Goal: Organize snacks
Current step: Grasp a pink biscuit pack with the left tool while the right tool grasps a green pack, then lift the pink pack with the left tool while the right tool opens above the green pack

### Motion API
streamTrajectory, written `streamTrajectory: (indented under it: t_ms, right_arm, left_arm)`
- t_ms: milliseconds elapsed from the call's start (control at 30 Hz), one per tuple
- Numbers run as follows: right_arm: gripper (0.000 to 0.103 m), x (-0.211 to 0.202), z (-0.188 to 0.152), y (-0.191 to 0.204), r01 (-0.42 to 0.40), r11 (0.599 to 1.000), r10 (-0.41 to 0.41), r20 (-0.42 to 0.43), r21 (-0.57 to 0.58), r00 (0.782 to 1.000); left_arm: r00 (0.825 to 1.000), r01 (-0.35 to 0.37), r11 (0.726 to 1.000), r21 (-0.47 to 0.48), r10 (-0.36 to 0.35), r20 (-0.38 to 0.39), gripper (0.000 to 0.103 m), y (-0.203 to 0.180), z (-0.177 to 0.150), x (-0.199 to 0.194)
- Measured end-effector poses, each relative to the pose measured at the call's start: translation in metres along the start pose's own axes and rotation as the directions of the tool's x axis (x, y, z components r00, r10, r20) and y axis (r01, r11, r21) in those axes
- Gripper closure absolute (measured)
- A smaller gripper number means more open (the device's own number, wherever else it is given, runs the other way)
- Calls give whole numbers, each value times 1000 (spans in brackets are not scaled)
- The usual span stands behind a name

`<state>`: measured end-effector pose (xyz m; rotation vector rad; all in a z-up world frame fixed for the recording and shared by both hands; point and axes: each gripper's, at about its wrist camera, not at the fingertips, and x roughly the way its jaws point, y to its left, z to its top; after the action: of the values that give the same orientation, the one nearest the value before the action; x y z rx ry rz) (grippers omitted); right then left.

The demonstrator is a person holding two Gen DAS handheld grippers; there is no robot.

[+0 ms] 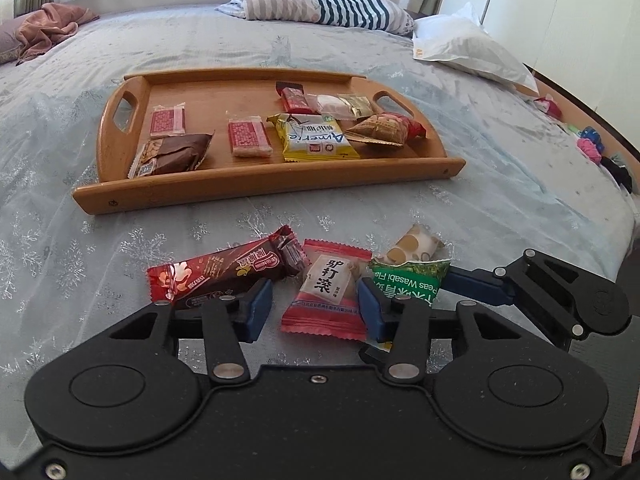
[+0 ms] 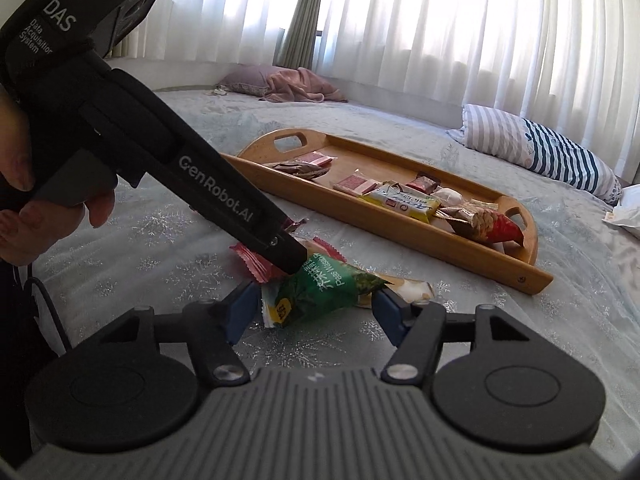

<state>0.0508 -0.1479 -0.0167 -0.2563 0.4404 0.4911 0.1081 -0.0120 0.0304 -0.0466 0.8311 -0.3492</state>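
Note:
A wooden tray [image 1: 276,194] on the bed holds several snack packets; it also shows in the right wrist view [image 2: 400,226]. In front of it lie a red-and-white packet [image 1: 326,294], a dark red bar [image 1: 216,276], a green wasabi pea packet [image 1: 408,280] and a pale candy [image 1: 414,246]. My left gripper [image 1: 316,306] is open, its pads on either side of the red-and-white packet. My right gripper [image 2: 314,310] is open around the green wasabi pea packet [image 2: 324,290]. The left gripper's body crosses the right wrist view above the red-and-white packet [image 2: 256,262].
The bed has a grey snowflake-pattern cover [image 1: 60,248]. A striped pillow [image 1: 320,2], a white bag [image 1: 468,46] and a pink cloth [image 1: 48,26] lie at the far side. Small items [image 1: 588,144] sit along the right edge of the bed.

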Motion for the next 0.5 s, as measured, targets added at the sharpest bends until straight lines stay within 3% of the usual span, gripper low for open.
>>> streamTrajectory:
  t_ms: [133, 267, 500]
  right_arm:
    - [28, 2, 1, 0, 2, 1000, -2, 2, 16, 1000]
    - [42, 3, 2, -1, -9, 999, 9, 2, 36, 1000]
    - [48, 1, 2, -2, -35, 998, 34, 13, 60, 999]
  left_arm:
    - [1000, 12, 1000, -13, -12, -6, 67, 1, 0, 2]
    - [1000, -1, 1000, -7, 1, 3, 71, -1, 0, -1]
    - [1000, -13, 1000, -11, 13, 12, 74, -3, 0, -9]
